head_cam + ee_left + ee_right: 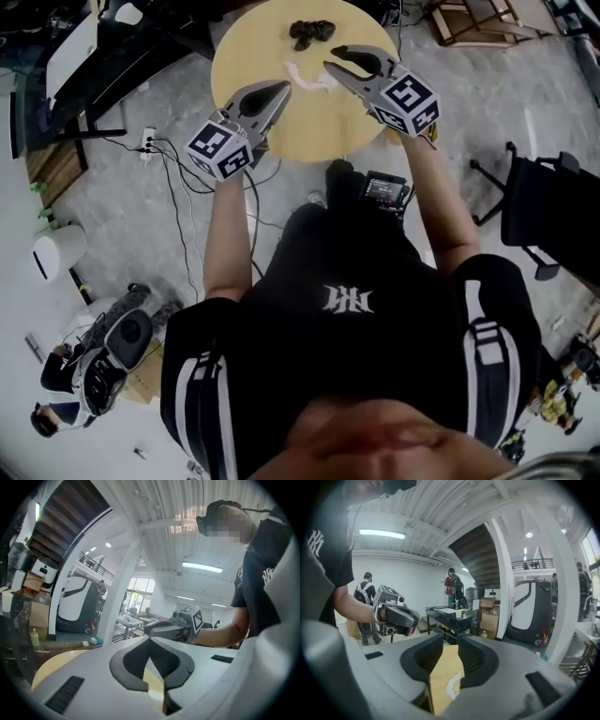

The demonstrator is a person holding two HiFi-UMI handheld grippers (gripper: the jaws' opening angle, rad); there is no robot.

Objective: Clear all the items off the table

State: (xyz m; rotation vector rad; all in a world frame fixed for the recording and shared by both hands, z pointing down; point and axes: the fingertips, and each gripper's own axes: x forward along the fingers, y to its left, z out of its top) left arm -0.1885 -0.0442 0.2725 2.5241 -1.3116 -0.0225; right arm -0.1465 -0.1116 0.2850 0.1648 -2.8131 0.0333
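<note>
A round yellow table [253, 56] stands in front of me. On its far side lies a black clump [311, 33], and a white strip [309, 79] lies nearer the middle. My left gripper [284, 87] hovers over the table's near left part with its jaws together and nothing in them; its own view shows the tips [150, 640] touching. My right gripper [332, 56] is over the table's right part, just right of the white strip, with its jaws a little apart and empty. In the right gripper view the white strip [452, 686] shows on the tabletop below the gap [450, 641].
Cables and a power strip [147, 141] lie on the floor left of the table. A black chair [548, 216] stands at the right, a wooden frame [469, 19] at the top right, and helmets and bags [112, 347] at the lower left. People stand in the background [452, 585].
</note>
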